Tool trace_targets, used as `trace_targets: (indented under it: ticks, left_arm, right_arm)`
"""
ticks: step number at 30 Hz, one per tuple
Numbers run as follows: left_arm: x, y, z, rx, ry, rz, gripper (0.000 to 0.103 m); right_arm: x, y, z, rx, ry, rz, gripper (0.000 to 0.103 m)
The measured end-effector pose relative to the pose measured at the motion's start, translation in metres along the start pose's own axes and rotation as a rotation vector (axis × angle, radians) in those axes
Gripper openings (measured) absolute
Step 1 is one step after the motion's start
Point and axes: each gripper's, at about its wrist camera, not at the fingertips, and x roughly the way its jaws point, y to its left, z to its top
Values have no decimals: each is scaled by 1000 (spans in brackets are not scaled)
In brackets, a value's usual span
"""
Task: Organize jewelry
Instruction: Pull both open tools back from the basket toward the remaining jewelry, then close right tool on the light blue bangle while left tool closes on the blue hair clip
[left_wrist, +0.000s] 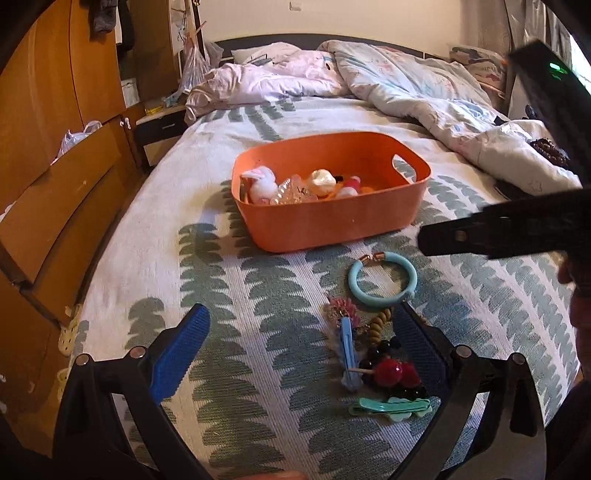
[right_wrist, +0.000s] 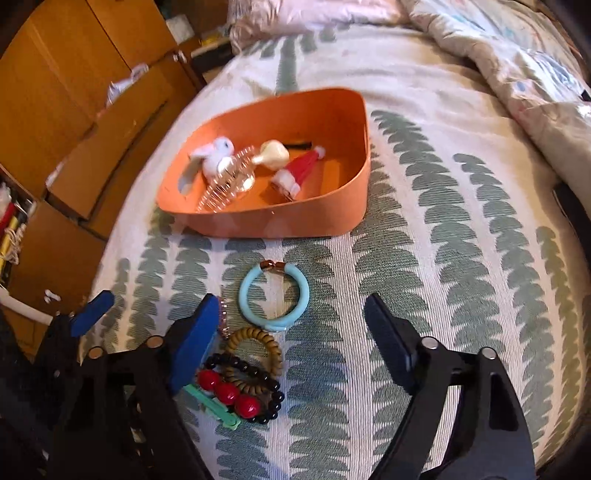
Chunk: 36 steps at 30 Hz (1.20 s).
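Observation:
An orange basket (left_wrist: 413, 184) (right_wrist: 332, 221) sits on the bed and holds a white bunny clip (right_wrist: 216, 157), a clear claw clip (right_wrist: 229, 182), a cream piece and a Santa-hat clip (right_wrist: 299, 171). In front of it lie a light-blue bangle (left_wrist: 382, 282) (right_wrist: 274, 295), a tan coil tie (right_wrist: 255, 347), a black bead bracelet with red cherries (left_wrist: 389, 371) (right_wrist: 236, 397), a blue clip (left_wrist: 349, 350), a pink piece and a teal clip (left_wrist: 391, 408). My left gripper (left_wrist: 303, 332) is open and empty, left of the pile. My right gripper (right_wrist: 291, 332) is open and empty above the bangle.
Wooden wardrobe and drawers (left_wrist: 55, 166) run along the bed's left side. A crumpled duvet (left_wrist: 406, 85) and pillows lie at the far end and right. The leaf-patterned bedspread (right_wrist: 443, 258) covers the bed. My right gripper's body (left_wrist: 517, 236) shows in the left wrist view.

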Motion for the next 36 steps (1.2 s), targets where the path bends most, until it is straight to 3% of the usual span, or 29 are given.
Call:
trace_targets:
  ticks: [8, 17, 27, 36]
  left_arm:
    - [8, -9, -4, 20, 14, -12, 98]
    - [16, -23, -10, 42, 50, -37, 98]
    - [27, -29, -17, 46, 88, -29, 98]
    - [34, -23, -12, 17, 103, -28, 98]
  right_arm:
    - [32, 3, 8, -16, 65, -48, 72]
    - [47, 7, 7, -34, 105, -74, 56]
    - [52, 9, 9, -33, 122, -106, 48]
    - [55, 9, 9, -43, 126, -118, 48]
